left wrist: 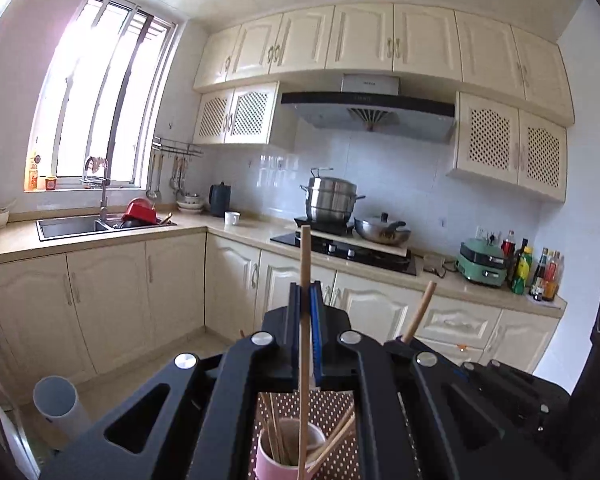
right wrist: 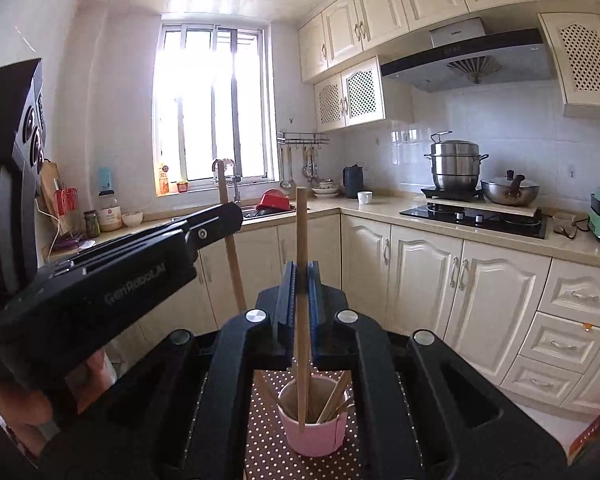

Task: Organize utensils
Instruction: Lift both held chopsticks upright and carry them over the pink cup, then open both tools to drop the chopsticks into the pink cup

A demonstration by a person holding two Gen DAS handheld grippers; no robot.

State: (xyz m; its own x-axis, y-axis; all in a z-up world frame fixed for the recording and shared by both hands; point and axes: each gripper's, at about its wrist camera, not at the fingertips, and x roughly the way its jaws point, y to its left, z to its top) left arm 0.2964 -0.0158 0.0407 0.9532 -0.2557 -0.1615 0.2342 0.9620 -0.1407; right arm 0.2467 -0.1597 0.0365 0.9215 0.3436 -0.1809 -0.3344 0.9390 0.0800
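Observation:
A pink cup (right wrist: 314, 428) holding several wooden chopsticks stands on a brown polka-dot cloth (right wrist: 268, 452) below both grippers. My right gripper (right wrist: 302, 268) is shut on one upright chopstick (right wrist: 301, 232), whose lower end reaches into the cup. My left gripper (left wrist: 306, 288) is shut on another upright chopstick (left wrist: 305, 252), which hangs over the same pink cup (left wrist: 276, 460). In the right wrist view the left gripper (right wrist: 232, 216) comes in from the left with its chopstick (right wrist: 231, 248). In the left wrist view the right gripper (left wrist: 402, 342) and its chopstick (left wrist: 420, 312) are on the right.
A white tube-like container (left wrist: 56, 400) stands at the lower left. Cream kitchen cabinets (right wrist: 420, 280), a sink (left wrist: 72, 226) and a hob with pots (right wrist: 476, 216) line the far counter. A person's hand (right wrist: 24, 408) holds the left gripper.

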